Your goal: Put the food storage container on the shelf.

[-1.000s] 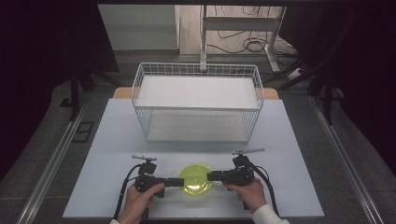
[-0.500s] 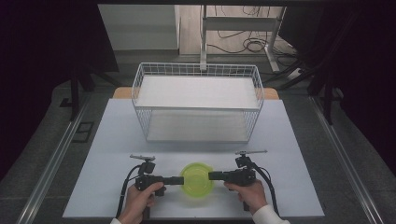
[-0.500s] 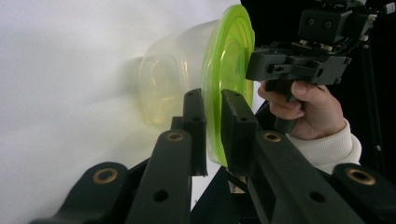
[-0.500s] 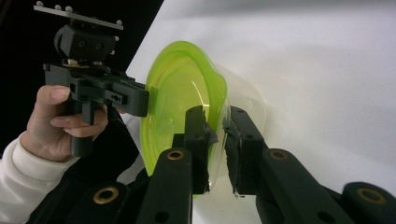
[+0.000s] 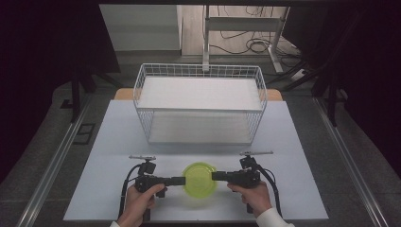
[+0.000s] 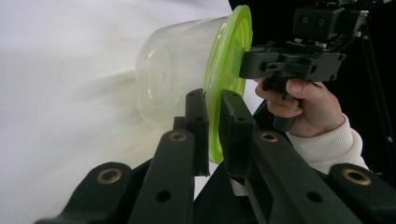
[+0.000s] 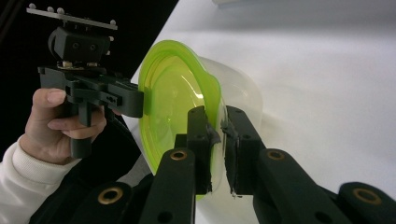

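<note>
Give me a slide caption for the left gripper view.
Left gripper and right gripper clamp opposite edges of the green lid on a clear container.

Both my hands are low at the near edge, forearms in white sleeves coming up from the bottom of the high view. Left tongs (image 5: 182,180) lie level, pointing right; right tongs (image 5: 216,176) lie level, pointing left, so the two tips face each other. Left jaws are closed tight, pads (image 6: 198,122) pinching a thin edge between them. Right jaws have just been closing and now clamp the same way, pads (image 7: 200,135) pressed in. My fingers wrap each black pistol handle, and cables trail back toward me from both tongs.
</note>
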The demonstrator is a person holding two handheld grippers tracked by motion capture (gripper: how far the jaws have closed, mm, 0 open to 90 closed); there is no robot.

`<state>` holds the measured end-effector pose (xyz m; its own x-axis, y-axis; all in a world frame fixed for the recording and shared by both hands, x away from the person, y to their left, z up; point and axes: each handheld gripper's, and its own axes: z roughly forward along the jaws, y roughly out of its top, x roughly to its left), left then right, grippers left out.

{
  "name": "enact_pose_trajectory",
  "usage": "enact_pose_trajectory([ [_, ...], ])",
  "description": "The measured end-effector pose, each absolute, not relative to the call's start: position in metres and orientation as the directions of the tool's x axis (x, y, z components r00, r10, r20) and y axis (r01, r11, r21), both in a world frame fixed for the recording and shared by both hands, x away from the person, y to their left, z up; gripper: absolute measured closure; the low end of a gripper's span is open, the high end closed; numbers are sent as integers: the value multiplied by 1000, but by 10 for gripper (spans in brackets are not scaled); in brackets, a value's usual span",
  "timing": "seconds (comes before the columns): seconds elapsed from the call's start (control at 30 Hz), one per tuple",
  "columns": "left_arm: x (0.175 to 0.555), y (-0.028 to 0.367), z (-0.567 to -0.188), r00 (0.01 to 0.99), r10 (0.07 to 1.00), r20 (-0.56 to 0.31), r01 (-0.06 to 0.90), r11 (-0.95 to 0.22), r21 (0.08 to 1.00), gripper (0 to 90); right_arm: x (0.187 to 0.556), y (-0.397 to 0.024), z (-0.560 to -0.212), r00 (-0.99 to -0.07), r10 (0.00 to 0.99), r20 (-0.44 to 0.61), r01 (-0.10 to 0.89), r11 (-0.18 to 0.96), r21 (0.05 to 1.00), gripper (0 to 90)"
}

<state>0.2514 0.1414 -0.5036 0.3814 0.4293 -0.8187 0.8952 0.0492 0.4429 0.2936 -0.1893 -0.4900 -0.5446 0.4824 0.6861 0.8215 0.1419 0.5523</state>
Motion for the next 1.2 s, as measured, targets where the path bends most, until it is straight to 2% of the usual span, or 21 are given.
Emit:
enact_pose_trajectory([
  [0.53, 263, 145, -477, 433, 416, -800, 869, 46, 494, 832, 296, -187, -458, -602, 480, 638, 770, 136, 623, 807],
  [1.2, 307, 150, -421, 503, 391, -770, 829, 34, 559, 832, 331, -185, -396, -651, 489, 581, 712, 129, 690, 807],
])
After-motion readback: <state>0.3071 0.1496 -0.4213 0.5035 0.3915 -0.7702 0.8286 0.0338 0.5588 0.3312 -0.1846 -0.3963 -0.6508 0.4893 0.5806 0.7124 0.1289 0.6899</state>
